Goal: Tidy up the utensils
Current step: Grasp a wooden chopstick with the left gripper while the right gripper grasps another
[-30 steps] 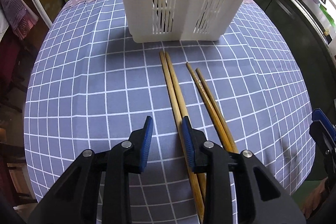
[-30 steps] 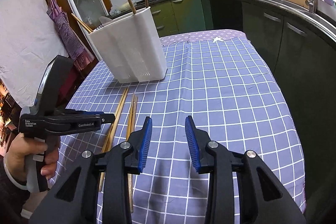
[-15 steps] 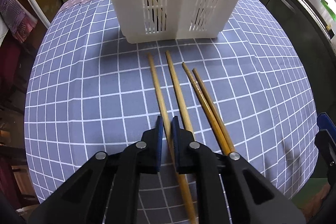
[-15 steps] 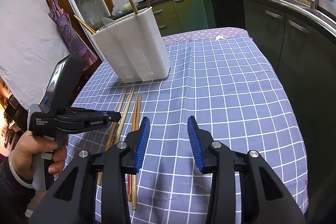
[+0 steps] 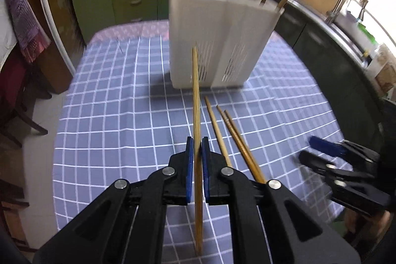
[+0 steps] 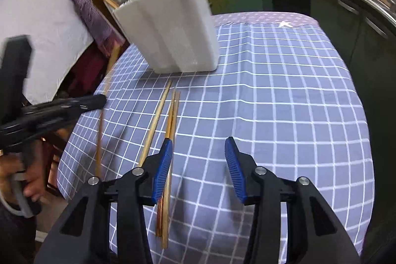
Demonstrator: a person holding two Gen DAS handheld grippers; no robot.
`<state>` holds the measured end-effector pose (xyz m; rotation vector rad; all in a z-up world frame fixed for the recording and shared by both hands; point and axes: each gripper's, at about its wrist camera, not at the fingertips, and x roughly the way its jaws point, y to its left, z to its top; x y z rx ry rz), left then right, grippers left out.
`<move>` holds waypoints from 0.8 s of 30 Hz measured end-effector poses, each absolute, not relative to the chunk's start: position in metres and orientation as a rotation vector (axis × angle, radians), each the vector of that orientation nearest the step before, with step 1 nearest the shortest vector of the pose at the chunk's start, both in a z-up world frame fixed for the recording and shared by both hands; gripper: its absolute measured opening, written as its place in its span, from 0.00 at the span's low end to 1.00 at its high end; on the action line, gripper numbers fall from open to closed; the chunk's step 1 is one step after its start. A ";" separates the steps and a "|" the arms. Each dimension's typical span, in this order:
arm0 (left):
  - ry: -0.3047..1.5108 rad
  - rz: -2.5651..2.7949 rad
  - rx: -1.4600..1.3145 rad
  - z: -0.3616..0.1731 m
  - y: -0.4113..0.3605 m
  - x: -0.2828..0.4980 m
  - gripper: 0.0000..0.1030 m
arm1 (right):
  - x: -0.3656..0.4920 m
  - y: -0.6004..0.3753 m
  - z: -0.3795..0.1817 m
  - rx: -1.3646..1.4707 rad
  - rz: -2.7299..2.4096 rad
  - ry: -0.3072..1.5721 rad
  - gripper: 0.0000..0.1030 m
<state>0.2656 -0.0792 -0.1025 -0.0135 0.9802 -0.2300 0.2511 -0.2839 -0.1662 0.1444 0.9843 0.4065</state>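
One bamboo chopstick [image 5: 196, 100] runs straight out between the blue pads of the left gripper [image 5: 196, 147], clamped, tip toward the white utensil holder [image 5: 217, 41]. Three loose chopsticks [image 5: 222, 130] lie just right of it on the checked cloth [image 5: 123, 115]. Right gripper [image 6: 198, 152]: jaws opening, nothing between them, left pad over a chopstick pair [image 6: 172, 113]. Kitchen counters behind.
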 end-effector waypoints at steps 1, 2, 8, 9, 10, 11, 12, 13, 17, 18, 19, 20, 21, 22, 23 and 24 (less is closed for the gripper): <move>0.953 -0.235 -0.018 -0.095 -0.075 0.259 0.06 | 0.257 -0.277 -0.167 0.125 0.408 0.988 0.43; 0.935 -0.233 -0.017 -0.091 -0.074 0.252 0.06 | 0.261 -0.272 -0.168 0.103 0.402 0.989 0.41; 0.826 -0.235 0.010 -0.067 -0.069 0.220 0.06 | 0.291 -0.241 -0.182 0.010 0.414 1.051 0.19; 0.815 -0.235 0.012 -0.065 -0.068 0.217 0.06 | 0.296 -0.238 -0.186 0.012 0.422 1.069 0.19; 0.803 -0.235 0.015 -0.062 -0.067 0.212 0.06 | 0.300 -0.235 -0.188 0.010 0.423 1.077 0.18; 0.796 -0.237 0.016 -0.061 -0.066 0.210 0.06 | 0.304 -0.232 -0.190 0.002 0.419 1.084 0.18; 0.789 -0.239 0.014 -0.059 -0.063 0.208 0.06 | 0.306 -0.230 -0.191 -0.005 0.416 1.089 0.18; 0.781 -0.237 0.014 -0.056 -0.061 0.206 0.06 | 0.310 -0.226 -0.193 -0.009 0.420 1.096 0.18; 0.768 -0.236 0.015 -0.052 -0.058 0.202 0.06 | 0.316 -0.215 -0.197 -0.037 0.422 1.121 0.18; 0.768 -0.237 0.015 -0.052 -0.058 0.202 0.06 | 0.317 -0.213 -0.198 -0.045 0.420 1.125 0.18; 0.768 -0.237 0.015 -0.052 -0.058 0.201 0.06 | 0.317 -0.211 -0.200 -0.055 0.413 1.131 0.18; 0.767 -0.236 0.015 -0.052 -0.058 0.200 0.06 | 0.317 -0.210 -0.201 -0.068 0.404 1.134 0.18; 0.766 -0.236 0.015 -0.052 -0.058 0.199 0.06 | 0.318 -0.209 -0.202 -0.076 0.397 1.133 0.18; 0.766 -0.236 0.017 -0.052 -0.058 0.199 0.06 | 0.317 -0.209 -0.203 -0.079 0.394 1.132 0.18; 0.765 -0.236 0.018 -0.052 -0.059 0.199 0.06 | 0.317 -0.208 -0.203 -0.081 0.394 1.133 0.18; 0.765 -0.236 0.019 -0.052 -0.059 0.199 0.06 | 0.316 -0.207 -0.203 -0.086 0.397 1.135 0.18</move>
